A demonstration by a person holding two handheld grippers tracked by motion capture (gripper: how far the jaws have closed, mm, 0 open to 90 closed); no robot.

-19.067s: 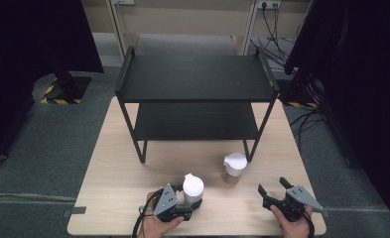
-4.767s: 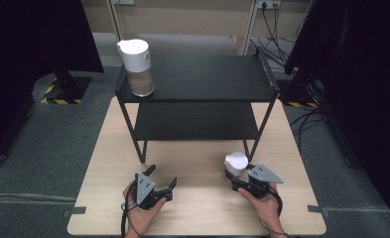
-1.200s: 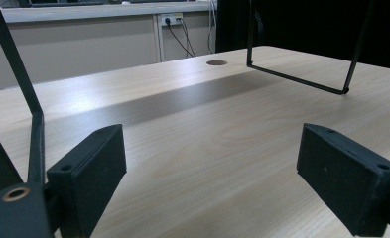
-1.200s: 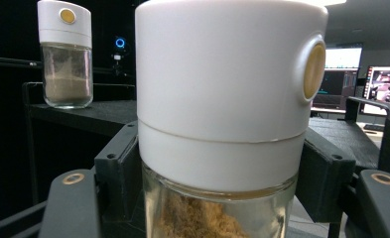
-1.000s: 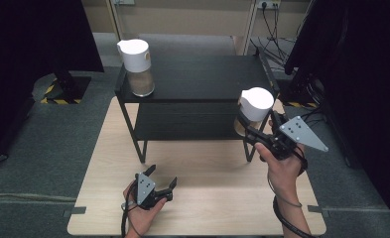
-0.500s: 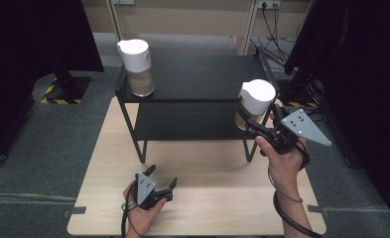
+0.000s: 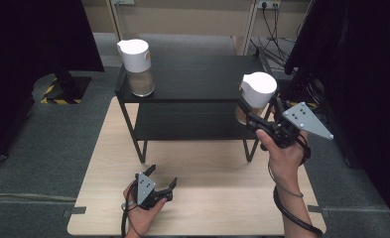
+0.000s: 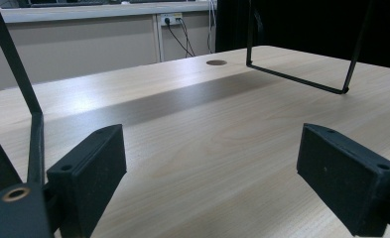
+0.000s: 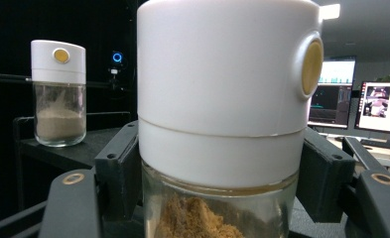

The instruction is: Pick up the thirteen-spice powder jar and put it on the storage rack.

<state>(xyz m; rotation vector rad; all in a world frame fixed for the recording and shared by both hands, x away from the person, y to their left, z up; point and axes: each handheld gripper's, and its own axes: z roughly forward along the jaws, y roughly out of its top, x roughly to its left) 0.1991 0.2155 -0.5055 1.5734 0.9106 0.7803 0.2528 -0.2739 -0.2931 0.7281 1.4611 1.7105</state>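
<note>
Wood desk (image 7: pixel 217 198): pale top, carrying a black two-tier shelf (image 7: pixel 197 79).
Shelf jar (image 7: pixel 137 67): stood on the top tier's left end.
Held jar (image 7: pixel 254 96): white-capped glass with brown powder, raised at the shelf's right end.
Right hand-held gripper (image 7: pixel 257 116): clamped on the held jar's glass.
Left hand-held gripper (image 7: pixel 162 182): low on the desk, jaws apart, nothing between them.

Grey carpet floor (image 7: pixel 48 134), beige wall (image 7: pixel 192 20), lit monitors (image 9: pixel 378 106) behind.
</note>
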